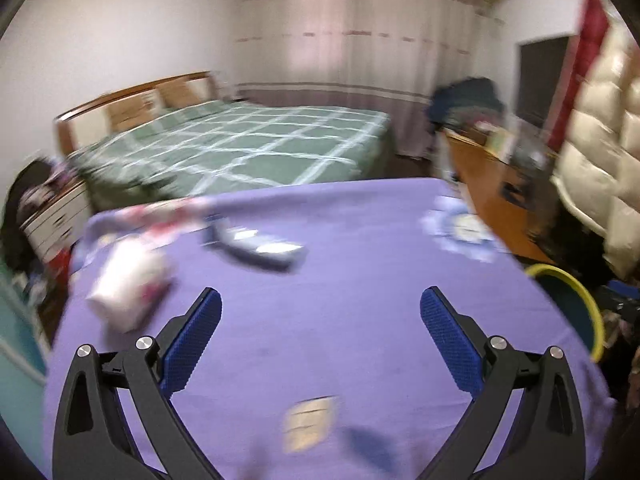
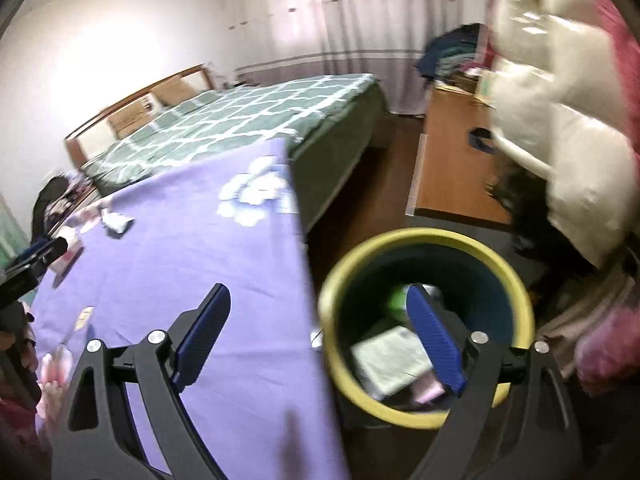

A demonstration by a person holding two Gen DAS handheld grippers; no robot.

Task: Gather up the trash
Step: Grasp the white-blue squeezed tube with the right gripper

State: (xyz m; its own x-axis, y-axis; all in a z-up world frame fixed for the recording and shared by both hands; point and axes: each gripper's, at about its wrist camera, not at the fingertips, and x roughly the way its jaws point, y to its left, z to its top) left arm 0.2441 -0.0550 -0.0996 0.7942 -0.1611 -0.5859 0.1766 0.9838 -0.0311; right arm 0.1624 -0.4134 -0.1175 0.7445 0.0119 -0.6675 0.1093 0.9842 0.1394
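Hanging over the purple cloth [image 1: 340, 280], the left gripper [image 1: 320, 320] has its blue pads spread wide with nothing between them. No earlier view, so only that: jaws apart, empty. Ahead of it on the cloth lie a white crumpled packet [image 1: 128, 292] to the left, a dark flat wrapper [image 1: 260, 250] beyond the middle, and a small pale card [image 1: 308, 424] close under the gripper; all are blurred and hard to name further. The right gripper [image 2: 316, 332] is also wide open and empty, one finger over the cloth's edge, the other over the yellow-rimmed bin [image 2: 424, 236] that stands on the floor just beside the table. Inside the bin sit a pale flat packet [image 2: 388, 356], something green [image 2: 396, 300] and a pinkish scrap [image 2: 430, 392]. Behind the table is a bed with a green checked cover [image 1: 248, 144], a wooden desk [image 2: 452, 160] piled with clothes to the right, and a white padded coat [image 2: 560, 128] hanging close by the bin.
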